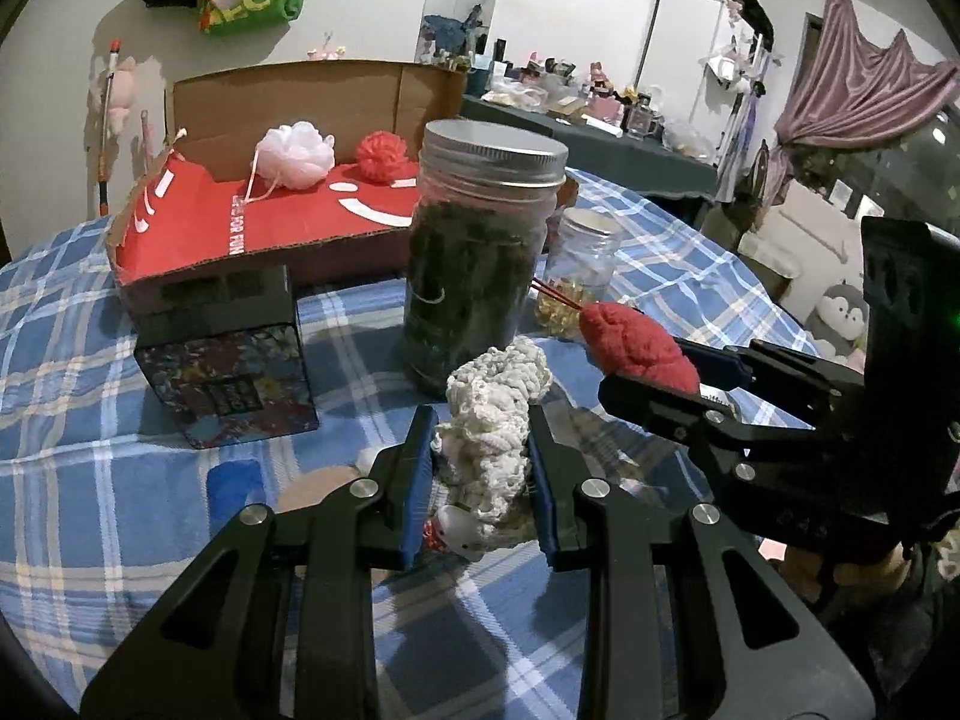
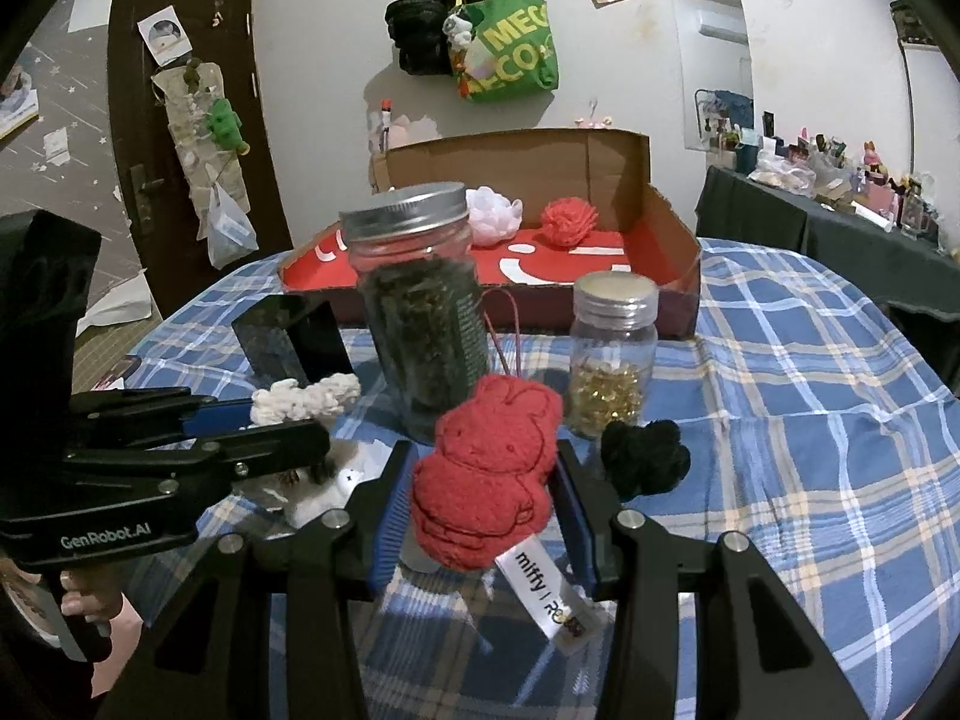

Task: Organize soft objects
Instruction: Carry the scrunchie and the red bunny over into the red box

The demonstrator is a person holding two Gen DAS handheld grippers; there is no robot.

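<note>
My left gripper (image 1: 480, 474) is shut on a cream crocheted soft toy (image 1: 492, 420), held above the checked tablecloth; it also shows in the right wrist view (image 2: 303, 399). My right gripper (image 2: 480, 498) is shut on a red plush rabbit (image 2: 486, 474) with a white "miffy" tag (image 2: 543, 591); the rabbit shows in the left wrist view (image 1: 636, 348). A cardboard box with a red floor (image 1: 288, 222) at the back holds a white mesh pouf (image 1: 297, 153) and a red pom-pom (image 1: 382, 156). A black soft object (image 2: 645, 459) lies on the cloth beside my right gripper.
A tall jar of dark leaves (image 1: 480, 252) and a small jar of yellow capsules (image 1: 579, 270) stand between my grippers and the box. A black patterned box (image 1: 231, 360) sits at left. The table is covered with blue checked cloth (image 2: 810, 420). A cluttered side table (image 2: 840, 192) is at right.
</note>
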